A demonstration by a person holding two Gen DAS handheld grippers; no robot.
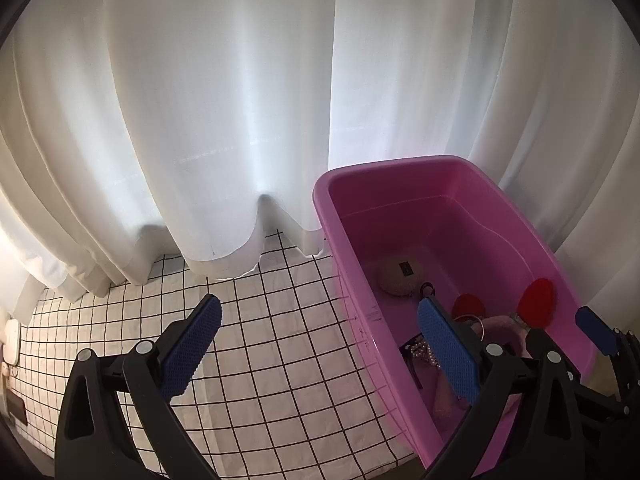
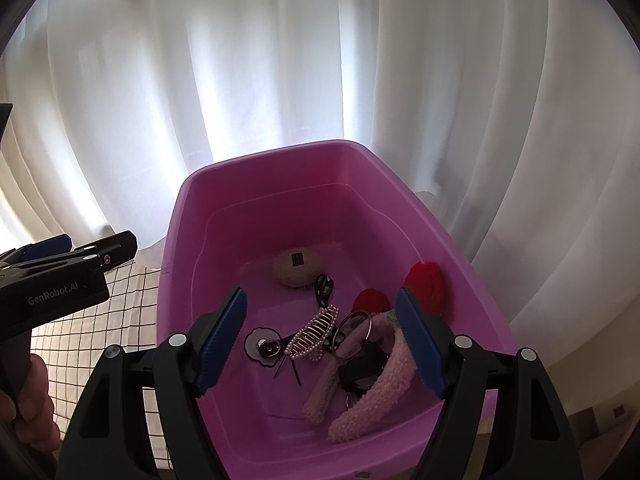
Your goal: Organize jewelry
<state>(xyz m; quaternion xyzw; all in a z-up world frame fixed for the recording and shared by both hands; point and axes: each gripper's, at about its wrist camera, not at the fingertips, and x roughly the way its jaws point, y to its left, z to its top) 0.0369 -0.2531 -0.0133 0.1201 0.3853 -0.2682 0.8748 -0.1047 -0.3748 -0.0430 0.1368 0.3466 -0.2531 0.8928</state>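
A pink plastic tub point(image 2: 200, 216) point(image 1: 344, 240) stands on the grid-patterned cloth. In it lie a pearl claw clip point(image 2: 314, 334), a fuzzy pink headband point(image 2: 376, 396), a cream round puff point(image 2: 298, 266), two red pompoms point(image 2: 426, 280), a metal ring point(image 2: 354, 326) and dark hair pieces point(image 2: 264, 346). My right gripper point(image 2: 322, 340) is open and empty, above the tub's near side. My left gripper point(image 1: 320, 344) is open and empty, straddling the tub's left wall. The right gripper's blue pad point(image 1: 596, 332) shows at the far right of the left wrist view.
White curtains point(image 1: 240, 120) hang close behind the tub. The white cloth with black grid lines point(image 1: 260, 340) covers the surface left of the tub. A white device with a cable point(image 1: 12, 340) lies at the far left edge.
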